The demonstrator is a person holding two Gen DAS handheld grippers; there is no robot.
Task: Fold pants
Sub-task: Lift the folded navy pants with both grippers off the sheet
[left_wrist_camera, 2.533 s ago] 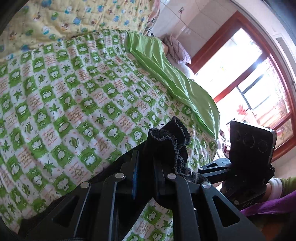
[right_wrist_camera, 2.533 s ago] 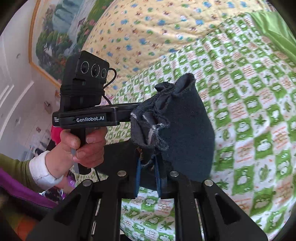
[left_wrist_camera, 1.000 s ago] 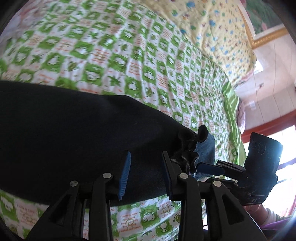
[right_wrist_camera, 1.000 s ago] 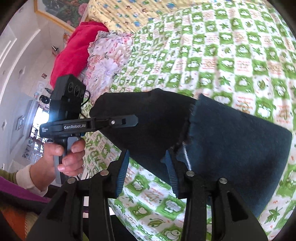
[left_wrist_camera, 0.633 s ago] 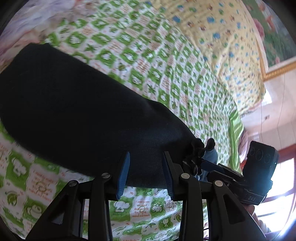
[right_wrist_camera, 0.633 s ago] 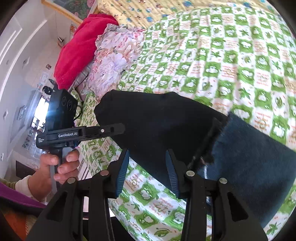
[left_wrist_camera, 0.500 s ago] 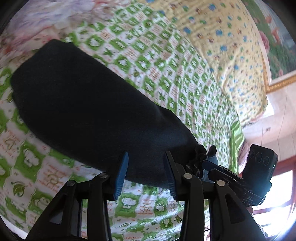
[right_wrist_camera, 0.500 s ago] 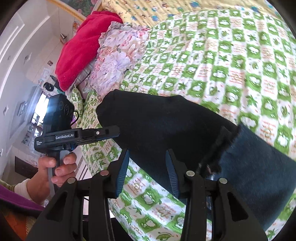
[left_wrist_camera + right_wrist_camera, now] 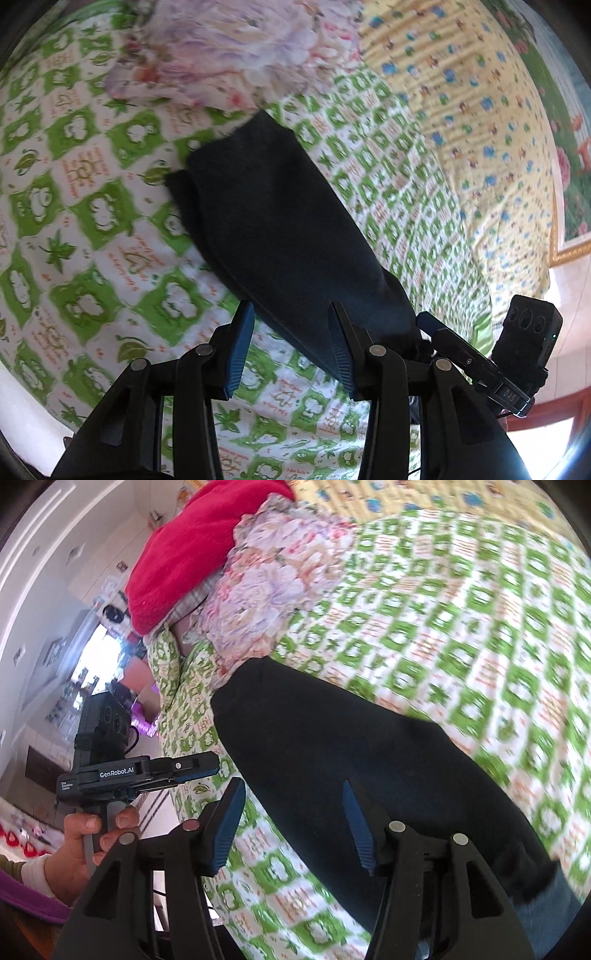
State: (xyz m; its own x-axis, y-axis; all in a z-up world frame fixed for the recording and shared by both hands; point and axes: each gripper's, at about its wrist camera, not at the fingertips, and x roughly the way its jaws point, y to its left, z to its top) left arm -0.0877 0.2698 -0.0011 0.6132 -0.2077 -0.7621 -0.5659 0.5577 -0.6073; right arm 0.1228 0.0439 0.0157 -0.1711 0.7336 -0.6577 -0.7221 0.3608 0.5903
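Note:
The dark navy pants (image 9: 280, 236) lie folded in a long flat strip on the green-and-white checked bedspread (image 9: 92, 221); they also show in the right wrist view (image 9: 354, 753). My left gripper (image 9: 291, 350) is open and empty, hovering just above the near end of the pants. My right gripper (image 9: 295, 823) is open and empty, over the near edge of the pants. The left gripper appears in the right wrist view (image 9: 207, 768), beside the pants. The right gripper's fingertip (image 9: 428, 319) shows in the left wrist view, at the pants' end.
A floral pillow (image 9: 266, 590) and a red blanket (image 9: 177, 554) lie just past the far end of the pants. A yellow patterned quilt (image 9: 480, 122) covers the far side of the bed. The bed's edge (image 9: 173, 805) runs close on the left.
Both grippers let go of the pants' end, opened, and pulled back. The pants now lie laid out flat on the bed. Both cameras have swung toward the pillow end.

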